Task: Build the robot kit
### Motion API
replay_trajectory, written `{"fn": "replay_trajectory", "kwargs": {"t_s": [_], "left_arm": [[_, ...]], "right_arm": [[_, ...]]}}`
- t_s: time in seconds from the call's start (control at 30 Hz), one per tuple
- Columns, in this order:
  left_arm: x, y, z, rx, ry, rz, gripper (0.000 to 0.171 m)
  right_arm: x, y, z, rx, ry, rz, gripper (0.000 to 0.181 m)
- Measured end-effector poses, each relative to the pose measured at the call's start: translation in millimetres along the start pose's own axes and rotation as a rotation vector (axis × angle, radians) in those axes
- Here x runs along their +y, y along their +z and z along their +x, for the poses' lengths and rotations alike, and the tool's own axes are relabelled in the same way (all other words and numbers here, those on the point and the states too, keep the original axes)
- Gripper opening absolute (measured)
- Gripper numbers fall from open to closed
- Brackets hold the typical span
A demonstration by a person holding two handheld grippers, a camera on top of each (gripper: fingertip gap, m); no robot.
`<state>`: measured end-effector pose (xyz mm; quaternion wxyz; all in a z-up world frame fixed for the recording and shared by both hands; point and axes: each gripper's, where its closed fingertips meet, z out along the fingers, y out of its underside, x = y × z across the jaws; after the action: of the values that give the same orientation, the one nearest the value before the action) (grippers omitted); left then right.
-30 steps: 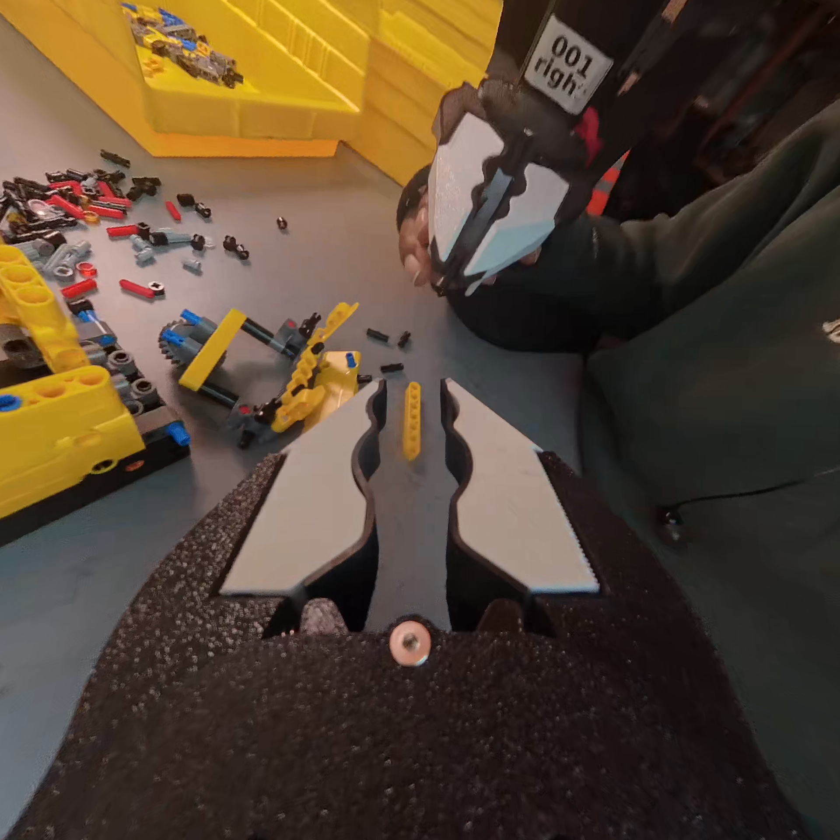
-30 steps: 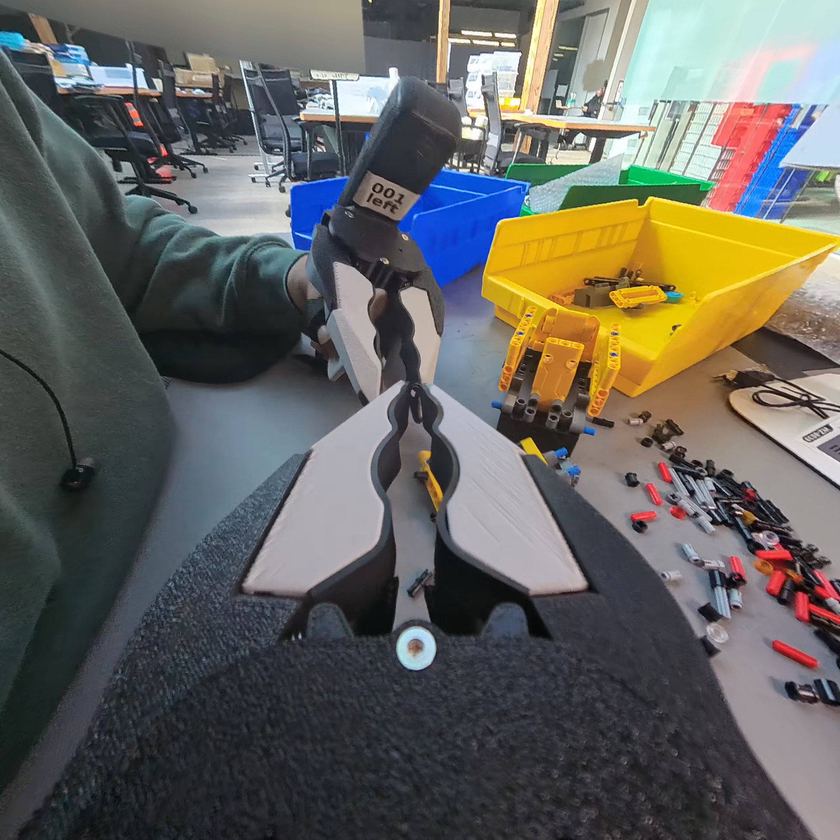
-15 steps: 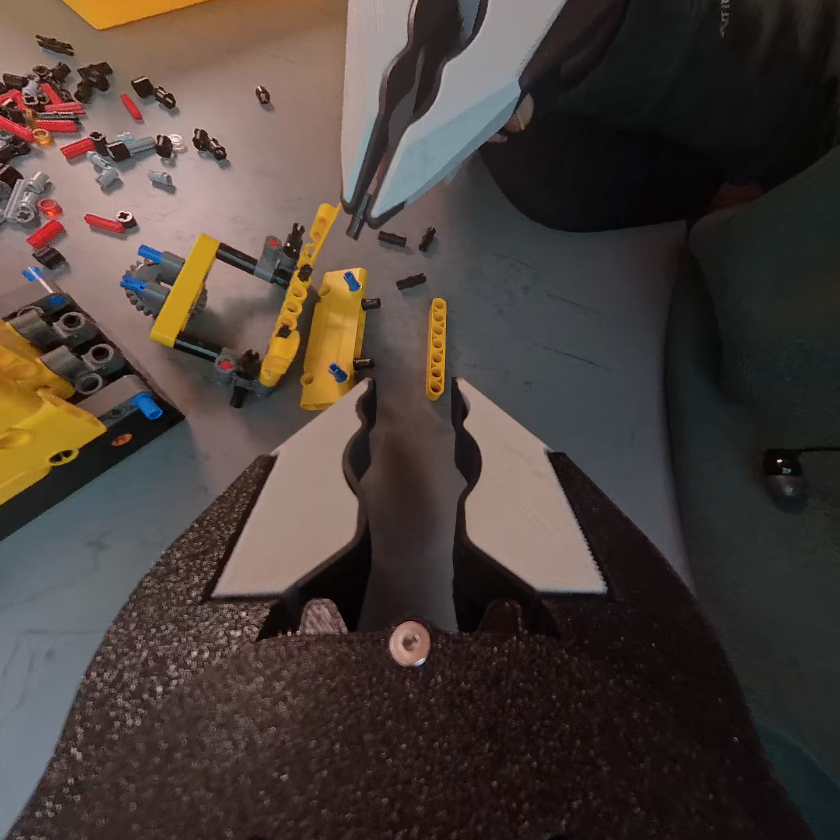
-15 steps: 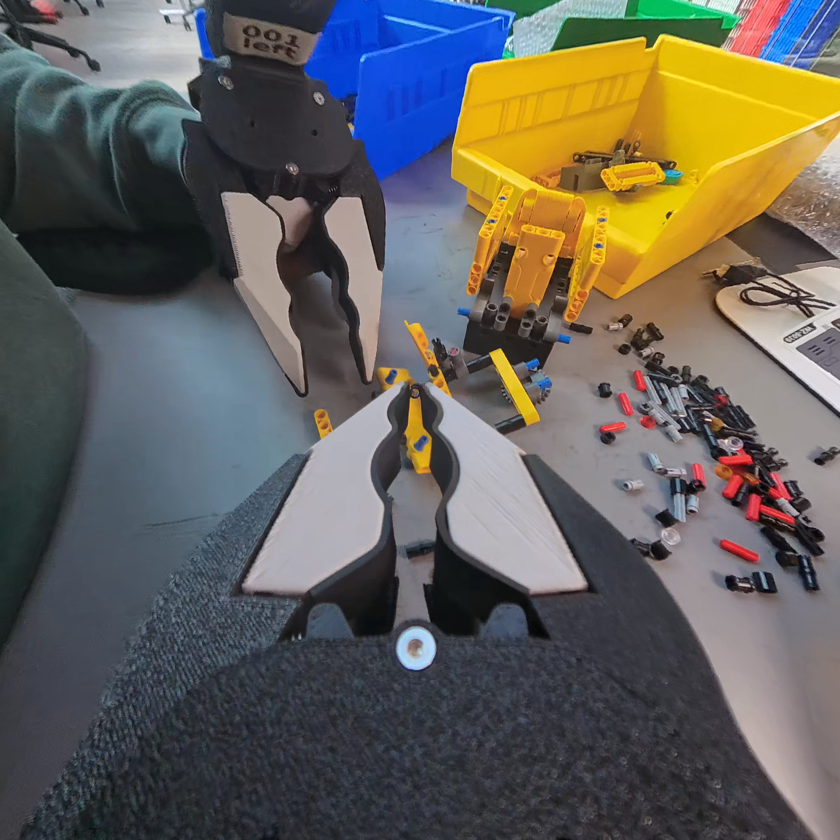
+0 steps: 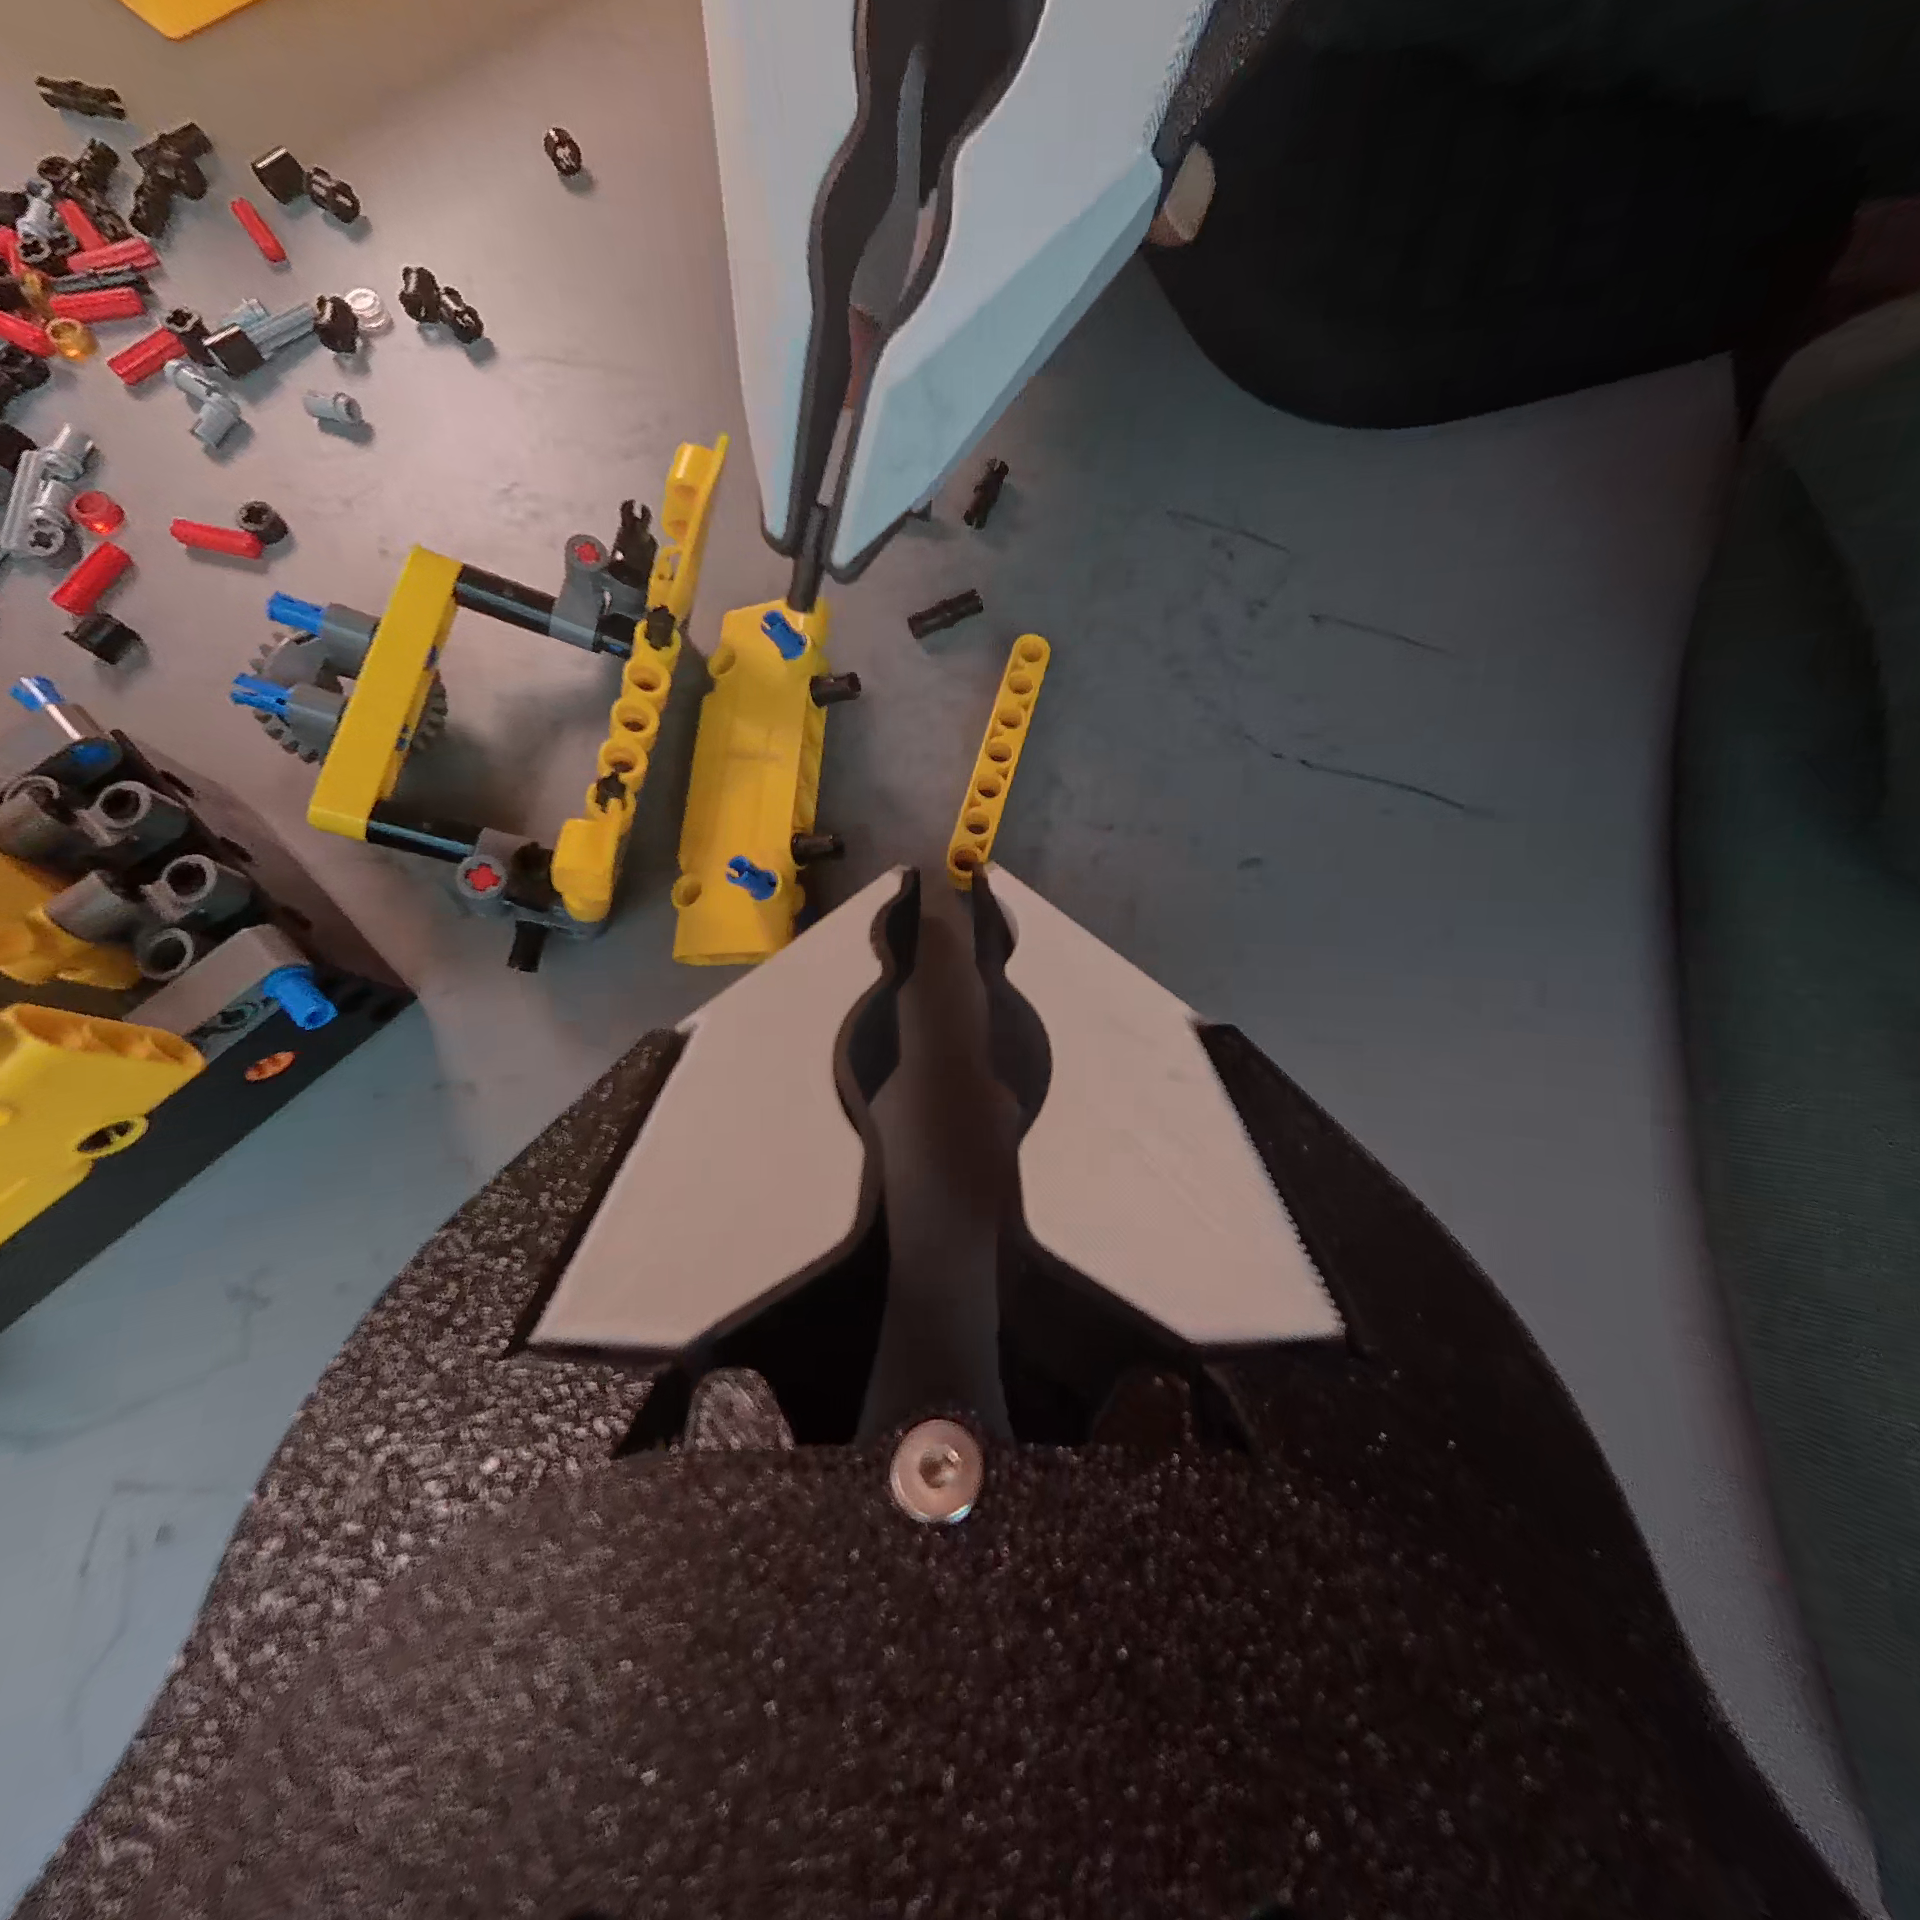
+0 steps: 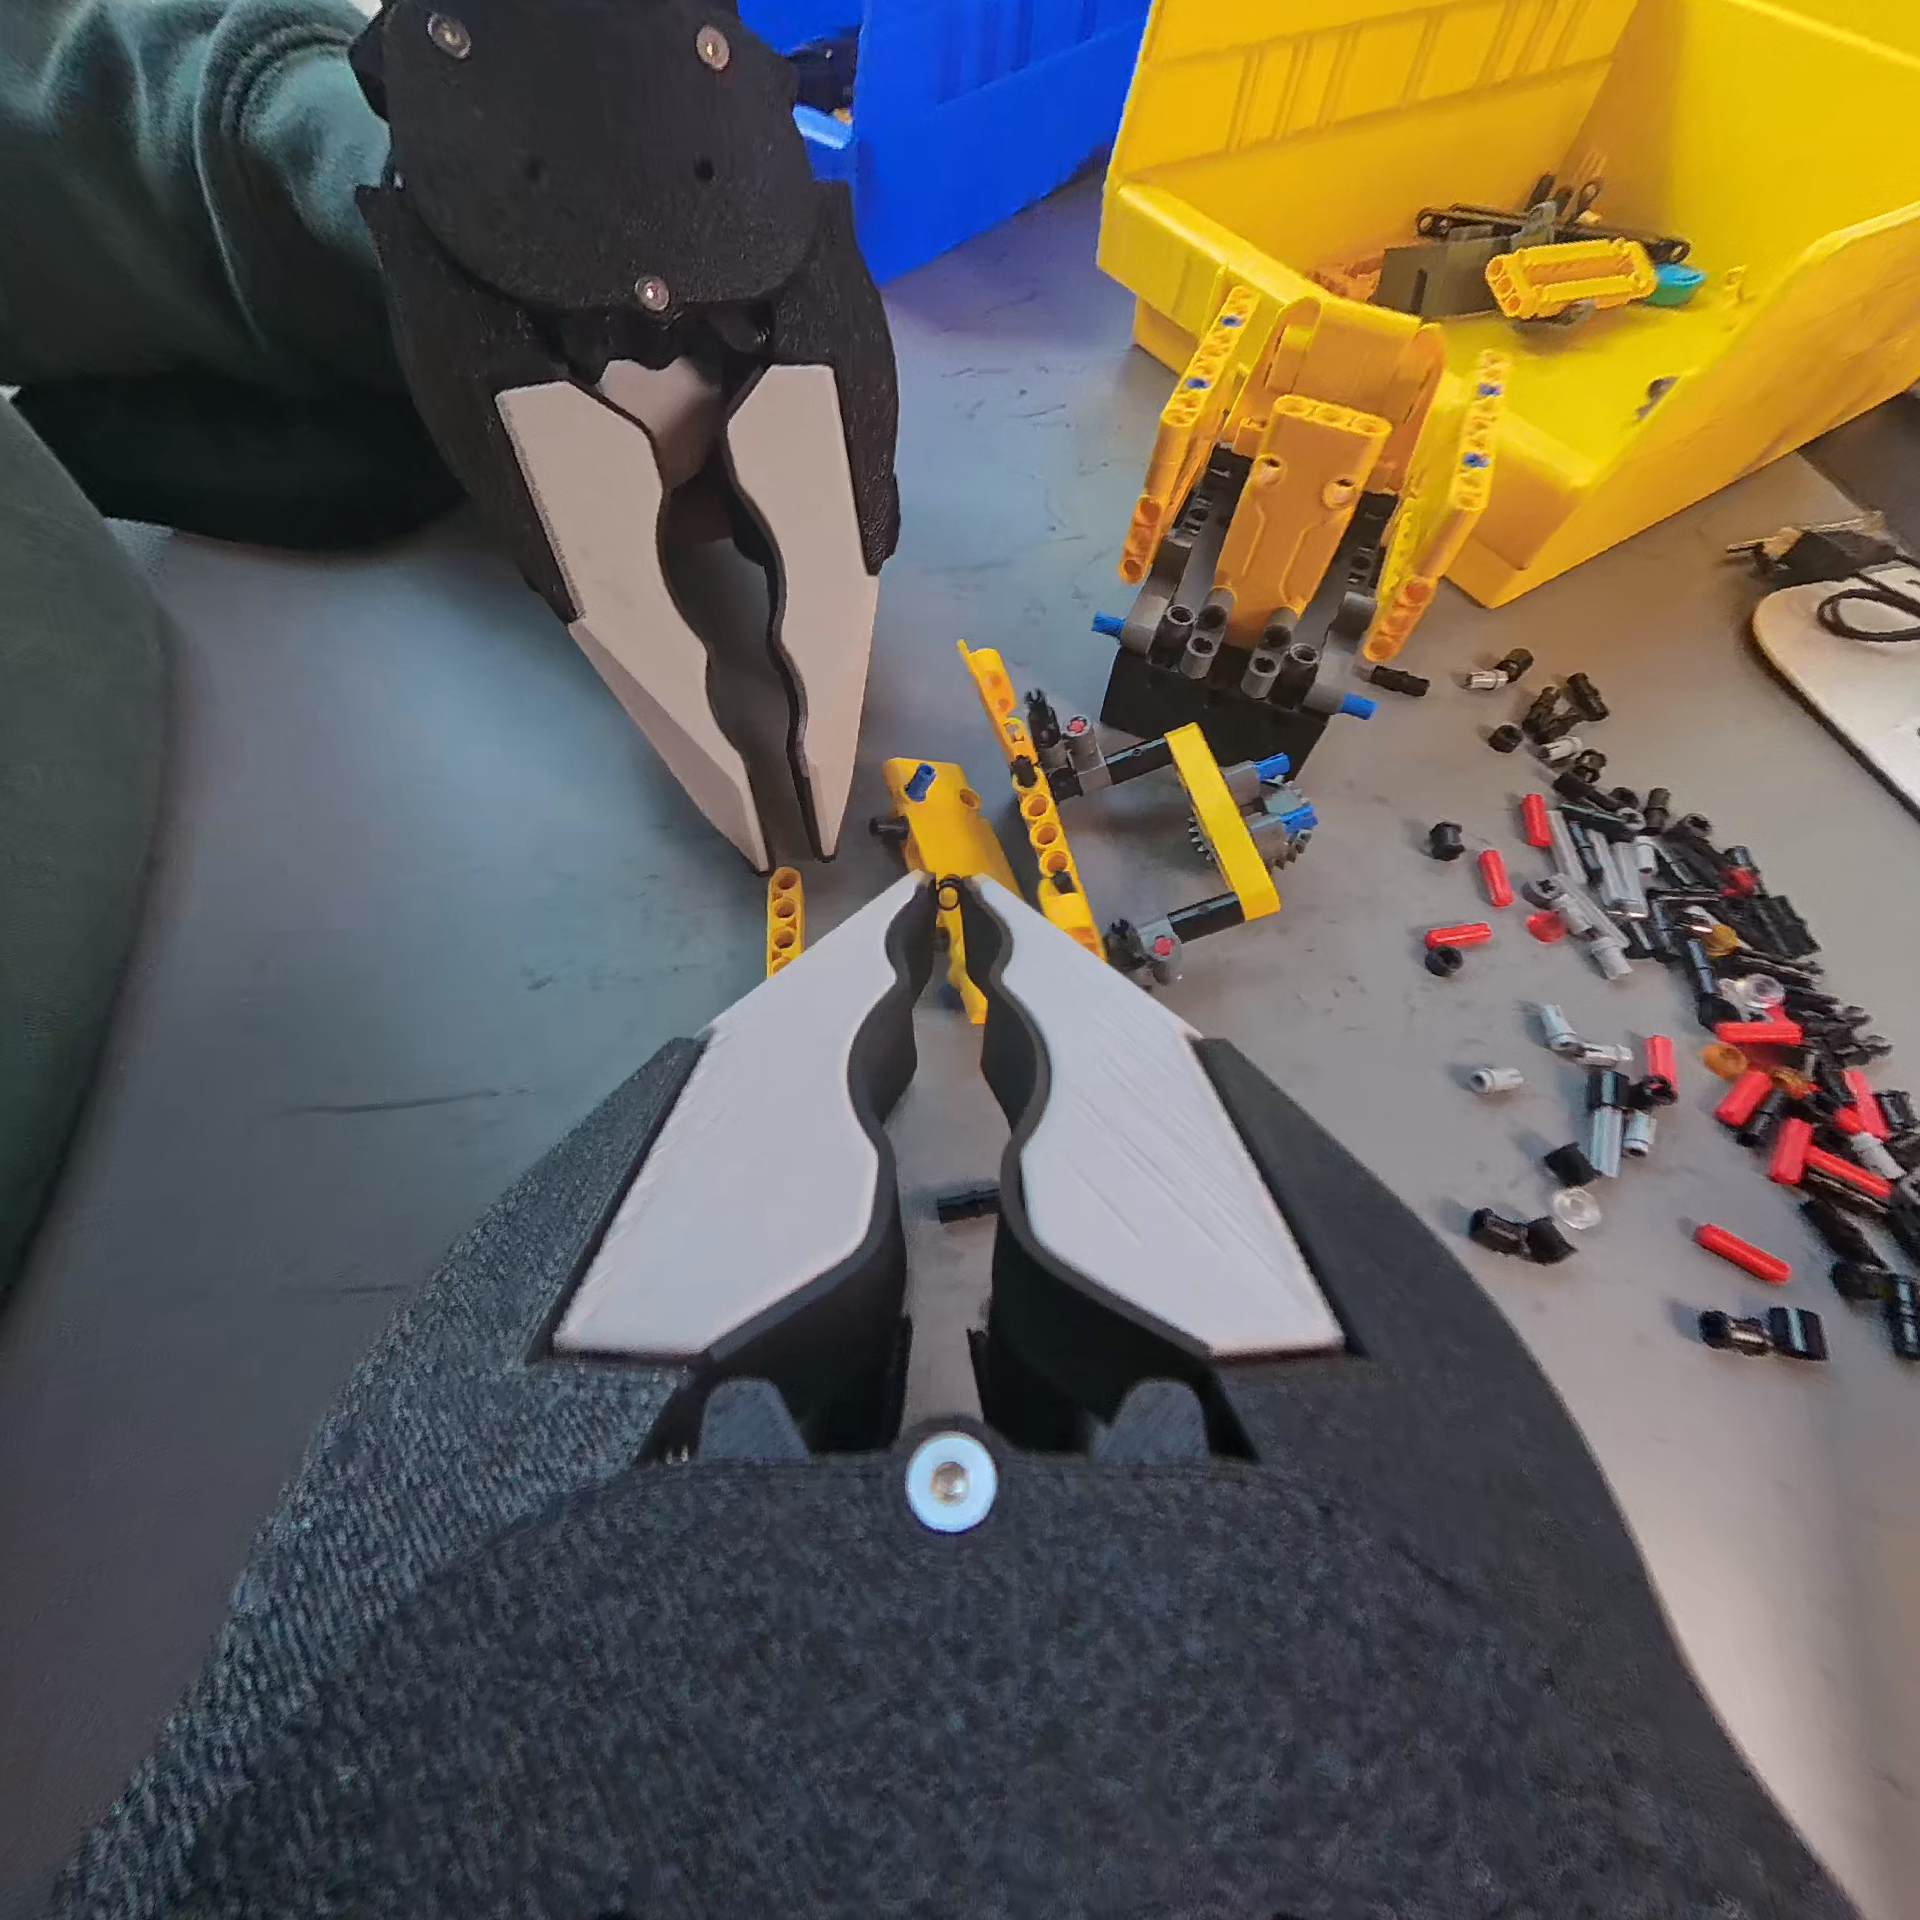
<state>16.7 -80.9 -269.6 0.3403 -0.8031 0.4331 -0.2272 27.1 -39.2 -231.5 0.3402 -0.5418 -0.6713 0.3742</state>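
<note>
Around: here, loose red, black and grey pins [image 6: 1704, 966] scattered right of the yellow frame assembly [image 5: 488, 717]; yellow bin [image 6: 1558, 239] far right.
Hidden: thin yellow beam's [image 5: 997, 758] near end sits behind the left gripper's tip.
Left gripper [image 5: 943, 883]: narrowly parted, empty.
Right gripper [image 6: 943, 891]: pinching a black pin [image 5: 805, 561] at the yellow block's [image 5: 753, 790] far end.

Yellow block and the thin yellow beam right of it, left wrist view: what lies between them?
Left wrist view: two black pins jut from the yellow block toward the thin yellow beam; otherwise bare table.
</note>
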Motion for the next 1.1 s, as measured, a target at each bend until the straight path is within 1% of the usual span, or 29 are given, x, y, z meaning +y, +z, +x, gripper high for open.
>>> {"fn": "replay_trajectory", "kwargs": {"t_s": [0.13, 0.2, 0.37, 0.47, 0.57, 0.67, 0.8, 1.1], "left_arm": [[0, 1, 2, -0.006, 0.024, -0.005, 0.000], [1, 1, 2, -0.006, 0.026, -0.006, 0.000], [-1, -2, 4, 0.017, 0.060, 0.015, 0.018], [-4, -1, 7, 0.044, 0.094, 0.022, 0.021], [-4, 5, 10, 0.058, 0.137, -0.002, 0.022], [0, 10, 11, 0.044, 0.163, -0.038, 0.017], [-1, 11, 16, 0.028, 0.166, -0.042, 0.008], [0, 10, 17, 0.011, 0.144, -0.038, 0.008]], "right_arm": [[13, 6, -17, -0.098, 0.006, -0.116, 0.003], [18, 7, -24, -0.135, 0.011, -0.166, 0.003], [21, 1, -35, -0.182, 0.020, -0.258, 0.003], [23, -5, -40, -0.178, 0.011, -0.303, 0.003], [26, -6, -44, -0.183, 0.008, -0.355, 0.003], [30, -5, -49, -0.196, 0.004, -0.401, 0.003], [30, -3, -50, -0.195, 0.002, -0.438, 0.003], [30, 2, -49, -0.184, -0.040, -0.527, 0.003]]}}
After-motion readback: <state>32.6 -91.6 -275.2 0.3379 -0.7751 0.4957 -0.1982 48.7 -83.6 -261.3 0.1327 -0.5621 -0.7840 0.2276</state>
